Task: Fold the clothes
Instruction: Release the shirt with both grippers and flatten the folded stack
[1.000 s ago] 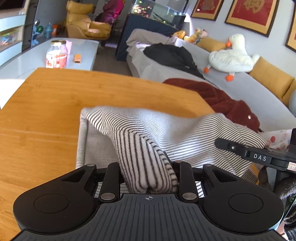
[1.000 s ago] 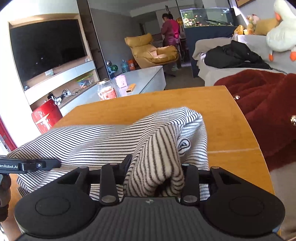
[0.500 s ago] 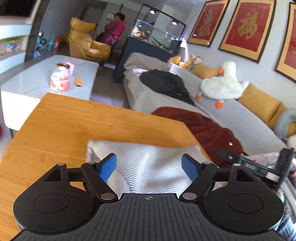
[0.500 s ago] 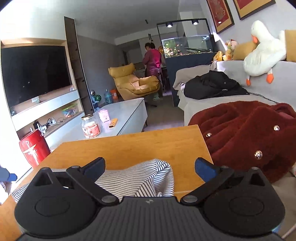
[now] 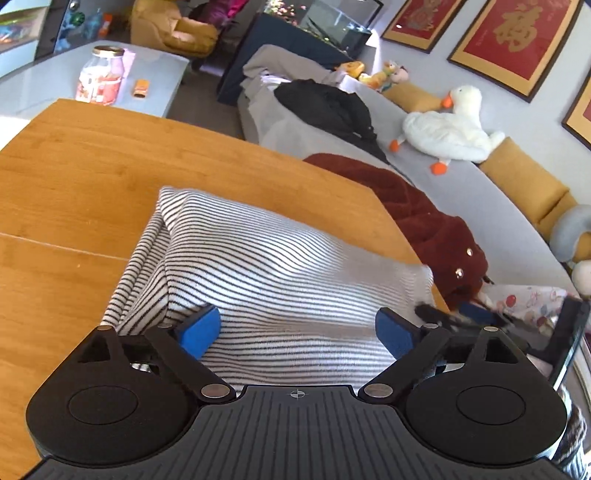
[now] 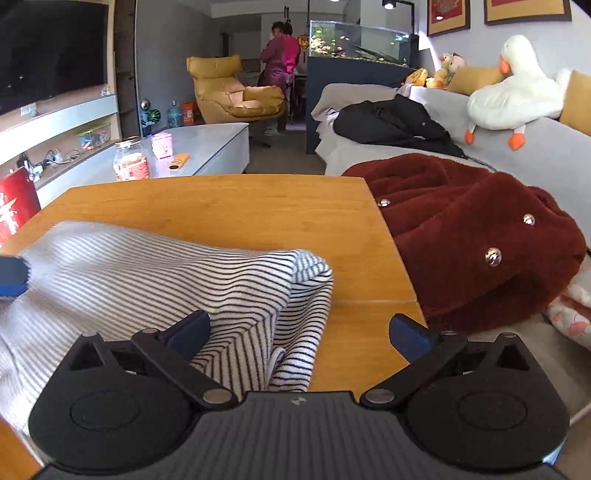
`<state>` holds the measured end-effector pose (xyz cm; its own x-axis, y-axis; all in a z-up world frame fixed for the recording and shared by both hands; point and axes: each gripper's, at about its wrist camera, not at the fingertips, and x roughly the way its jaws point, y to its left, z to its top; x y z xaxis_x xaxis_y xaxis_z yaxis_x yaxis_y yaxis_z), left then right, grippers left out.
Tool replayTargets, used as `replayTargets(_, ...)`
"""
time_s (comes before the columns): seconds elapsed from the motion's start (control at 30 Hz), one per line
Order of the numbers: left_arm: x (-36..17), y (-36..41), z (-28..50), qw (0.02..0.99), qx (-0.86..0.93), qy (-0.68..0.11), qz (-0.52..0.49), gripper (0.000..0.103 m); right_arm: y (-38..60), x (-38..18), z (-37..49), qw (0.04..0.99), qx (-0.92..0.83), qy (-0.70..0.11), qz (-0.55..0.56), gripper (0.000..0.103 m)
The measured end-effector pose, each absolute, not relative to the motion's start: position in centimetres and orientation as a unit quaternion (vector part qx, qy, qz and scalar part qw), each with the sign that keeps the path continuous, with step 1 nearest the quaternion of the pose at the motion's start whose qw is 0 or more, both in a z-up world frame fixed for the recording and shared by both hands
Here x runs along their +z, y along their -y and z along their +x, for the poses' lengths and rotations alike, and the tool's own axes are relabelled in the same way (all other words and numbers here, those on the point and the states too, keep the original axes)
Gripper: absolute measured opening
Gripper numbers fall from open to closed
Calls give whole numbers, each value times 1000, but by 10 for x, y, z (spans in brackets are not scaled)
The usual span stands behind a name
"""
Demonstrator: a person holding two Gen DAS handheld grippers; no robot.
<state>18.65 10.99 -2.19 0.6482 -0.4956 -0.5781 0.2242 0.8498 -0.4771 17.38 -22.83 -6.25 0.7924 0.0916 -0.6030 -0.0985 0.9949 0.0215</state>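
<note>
We find one striped garment lying folded on the wooden tabletop, near its front edge. The left gripper is spread wide, both blue pads over the cloth and clamping nothing. The right gripper is likewise spread wide; its left pad sits over the garment's folded right corner, its right pad over bare wood, and it holds nothing.

The left wrist view alone shows the garment's far left corner, where stacked layers form a doubled edge, and three framed red pictures on the wall. It also shows the right gripper blurred at the garment's right end. The right wrist view alone shows a dark television screen, one red appliance at the left edge, and a person standing beside the yellow armchair.

Both views record one dark red fleece coat on the grey sofa just beside the tabletop, one black garment farther along it, one white plush goose, one glass jar on the pale coffee table, and one fish tank.
</note>
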Motion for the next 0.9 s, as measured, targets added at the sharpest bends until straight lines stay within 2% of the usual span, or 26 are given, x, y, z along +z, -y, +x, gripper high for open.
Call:
replayTargets(0.17,-18,-110,210,899,-177,-362,-170,95,228,-43,162,953,83,-292,-1,103)
replayTargets(0.33,-3,-90,178,911,-159,-355,-135,96,233,-19,166,967,69,-244,-11,103)
replayTargets(0.53,6,-60,137,897,-208,-366,-132,97,220,-64,218,941,49,-327,-69,103)
replayTargets(0.7,-16,-49,139,882,-218,-401,-114,97,227,-69,207,943,51,-325,-46,103)
replayTargets(0.9,-23,-54,161,886,-221,-391,-113,101,225,-70,175,943,60,-322,-51,103)
